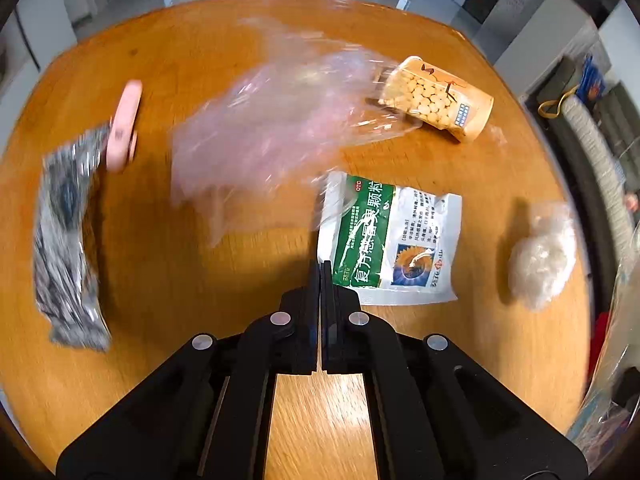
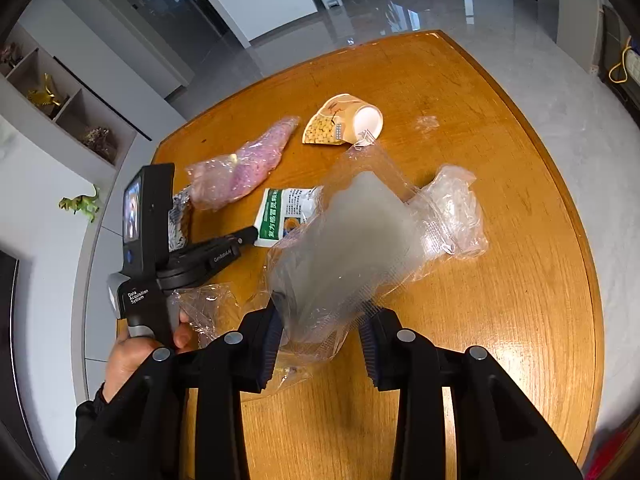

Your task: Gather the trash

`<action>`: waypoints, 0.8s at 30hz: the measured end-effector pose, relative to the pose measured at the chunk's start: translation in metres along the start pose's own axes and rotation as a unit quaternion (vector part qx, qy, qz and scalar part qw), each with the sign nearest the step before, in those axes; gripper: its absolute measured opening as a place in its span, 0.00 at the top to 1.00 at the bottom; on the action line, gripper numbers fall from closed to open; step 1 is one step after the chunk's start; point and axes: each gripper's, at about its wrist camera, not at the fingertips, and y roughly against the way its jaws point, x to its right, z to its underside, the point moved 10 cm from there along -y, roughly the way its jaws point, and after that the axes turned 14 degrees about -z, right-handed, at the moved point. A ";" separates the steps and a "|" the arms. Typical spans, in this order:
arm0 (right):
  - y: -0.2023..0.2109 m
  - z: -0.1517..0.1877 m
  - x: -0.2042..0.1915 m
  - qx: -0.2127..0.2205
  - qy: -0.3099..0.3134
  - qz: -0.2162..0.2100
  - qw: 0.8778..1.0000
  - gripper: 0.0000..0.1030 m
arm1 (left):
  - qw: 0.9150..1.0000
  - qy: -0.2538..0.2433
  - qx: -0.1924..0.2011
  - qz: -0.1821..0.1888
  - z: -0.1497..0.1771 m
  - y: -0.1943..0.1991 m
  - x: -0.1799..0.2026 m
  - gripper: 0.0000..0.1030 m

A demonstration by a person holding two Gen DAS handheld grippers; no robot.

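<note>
- Trash lies scattered over the round wooden table (image 2: 520, 280): tipped orange paper cup (image 1: 438, 98) toward the far edge, green-and-white medicine sachet (image 1: 390, 240) mid-table, crumpled silver foil wrapper (image 1: 66, 240) at the left edge.
- Right gripper (image 2: 320, 344) has its jaws wide around a clear plastic bag (image 2: 352, 240), apparently the collecting bag; firm grip uncertain.
- Left gripper (image 1: 321, 276) is pressed closed, empty, just beside the sachet.
- Next, likely: open it and pinch the sachet's edge.

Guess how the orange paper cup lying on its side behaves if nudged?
The paper cup lies on its side on the table, so it would probably roll in a curve. It looks empty and thin-walled: likely light, easily crushed by a firm pinch.
</note>
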 end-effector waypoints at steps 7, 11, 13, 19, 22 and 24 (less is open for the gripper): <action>0.023 0.009 0.007 0.015 -0.008 0.001 1.000 0.64 | 0.999 0.016 0.020 0.048 0.007 0.040 -0.013 1.00; 0.030 0.017 0.003 0.018 -0.008 -0.002 1.000 0.64 | 0.997 0.017 0.042 0.064 0.019 0.074 -0.023 1.00; 0.032 0.023 -0.001 0.019 -0.006 -0.006 1.000 0.64 | 0.996 0.012 0.056 0.064 0.026 0.090 -0.033 1.00; 0.026 0.044 -0.022 0.010 0.007 -0.023 1.000 0.64 | 0.995 0.007 0.084 0.052 0.048 0.123 -0.043 1.00; 0.017 0.056 -0.043 0.000 0.021 -0.036 0.999 0.64 | 0.995 0.012 0.093 0.037 0.058 0.131 -0.055 1.00; 0.011 0.065 -0.057 -0.007 0.032 -0.042 0.999 0.64 | 0.995 0.016 0.098 0.025 0.070 0.137 -0.068 1.00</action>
